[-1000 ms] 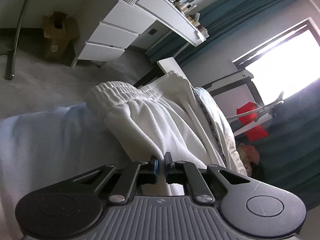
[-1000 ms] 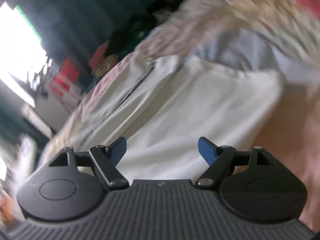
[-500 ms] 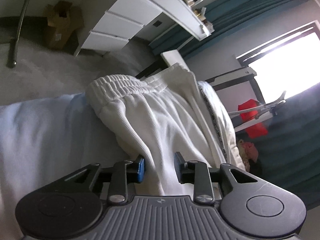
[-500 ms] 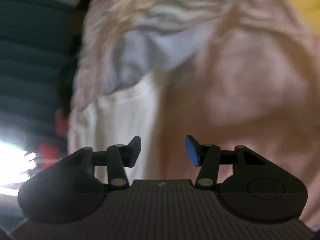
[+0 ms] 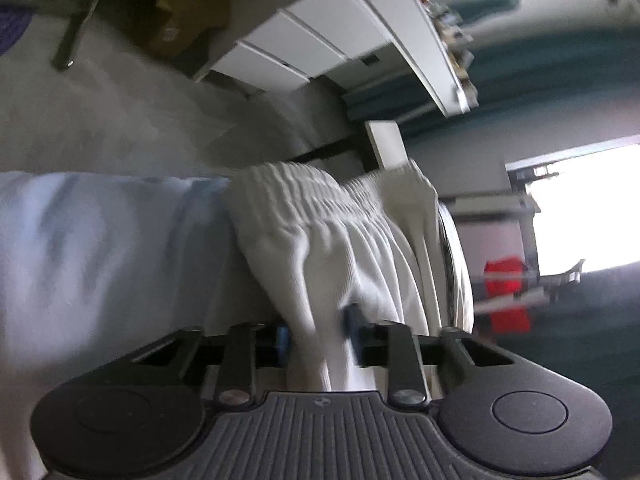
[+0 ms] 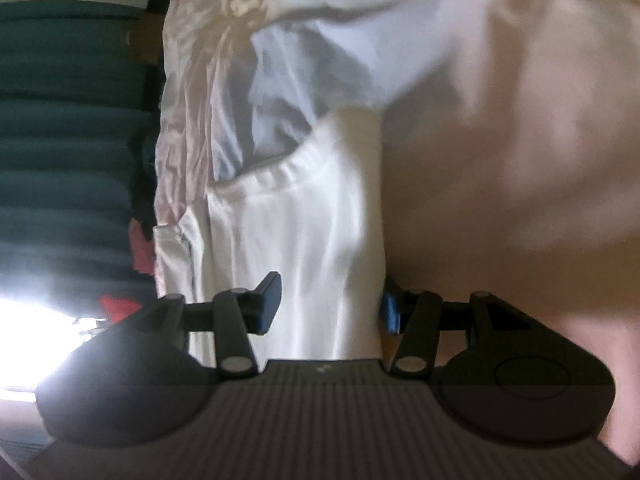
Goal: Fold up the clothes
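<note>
White ribbed pants with an elastic waistband [image 5: 320,240] lie on a pale blue cloth [image 5: 100,248] on the bed. My left gripper [image 5: 318,334] is open, its blue-padded fingers either side of a fold of the white pants. In the right wrist view the same white garment [image 6: 296,248] lies lengthwise between the fingers of my open right gripper [image 6: 330,308], with a pale blue cloth [image 6: 320,60] past its far end and a pinkish sheet [image 6: 500,140] to the right.
A white chest of drawers [image 5: 304,48] and desk edge stand beyond the bed. A cardboard box [image 5: 176,16] sits on the grey carpet. A red object [image 5: 506,296] stands by the bright window. Dark teal curtains [image 6: 68,120] hang left in the right wrist view.
My left gripper went from shut to open around a fold of the white pants. My right gripper swung across the bed and now straddles the white garment, its jaws wider than half a second ago.
</note>
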`<state>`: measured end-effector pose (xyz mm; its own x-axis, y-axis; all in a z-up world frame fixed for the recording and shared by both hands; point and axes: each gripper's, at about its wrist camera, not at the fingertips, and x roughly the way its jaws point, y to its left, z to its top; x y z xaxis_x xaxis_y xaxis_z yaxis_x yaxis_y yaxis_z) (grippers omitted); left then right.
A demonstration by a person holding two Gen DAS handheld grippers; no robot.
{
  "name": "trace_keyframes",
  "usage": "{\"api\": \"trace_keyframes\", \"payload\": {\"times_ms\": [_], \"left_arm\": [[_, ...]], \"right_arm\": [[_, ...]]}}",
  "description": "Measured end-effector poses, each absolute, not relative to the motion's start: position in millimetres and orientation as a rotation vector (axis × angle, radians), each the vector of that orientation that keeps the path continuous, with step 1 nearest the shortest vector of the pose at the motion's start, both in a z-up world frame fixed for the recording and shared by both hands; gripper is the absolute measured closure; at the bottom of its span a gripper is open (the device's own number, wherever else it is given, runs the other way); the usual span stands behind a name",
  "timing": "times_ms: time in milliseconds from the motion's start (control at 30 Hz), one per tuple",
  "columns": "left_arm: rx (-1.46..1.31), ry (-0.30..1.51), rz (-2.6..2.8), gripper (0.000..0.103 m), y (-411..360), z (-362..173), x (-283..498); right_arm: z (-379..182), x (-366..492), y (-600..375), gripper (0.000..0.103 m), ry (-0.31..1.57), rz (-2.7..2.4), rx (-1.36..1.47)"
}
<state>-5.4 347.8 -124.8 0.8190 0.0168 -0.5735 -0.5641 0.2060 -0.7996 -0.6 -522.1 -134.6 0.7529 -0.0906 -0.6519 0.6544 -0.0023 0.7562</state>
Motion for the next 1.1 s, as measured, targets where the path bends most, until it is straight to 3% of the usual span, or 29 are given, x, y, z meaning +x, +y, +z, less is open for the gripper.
{"api": "trace_keyframes", "payload": {"times_ms": [33,67,267,600,867,1100], "left_arm": [[-1.322,0.499,0.426,0.084,350,-128,-5],[-1.322,0.502,0.420,0.086,352,-129,-5],[-1.335,0.438,0.381,0.097,357,-124,-13],[-1.181,0.383,0.331,0.099,353,-55,-2],[-1.002,0.388,0.454,0.099,331,34,115],[-0.924,0.374,0.599,0.098,315,35,282]], "right_arm": [[-130,4,-522,0.091,0.499,-0.643,1.403],[-126,7,-521,0.095,0.504,-0.656,1.366],[-103,-1,-513,0.098,0.429,-0.669,1.224],[-56,-2,-500,0.098,0.278,-0.584,1.106],[5,101,-500,0.098,0.242,-0.511,0.959],[11,283,-503,0.098,0.327,-0.516,0.710]]}}
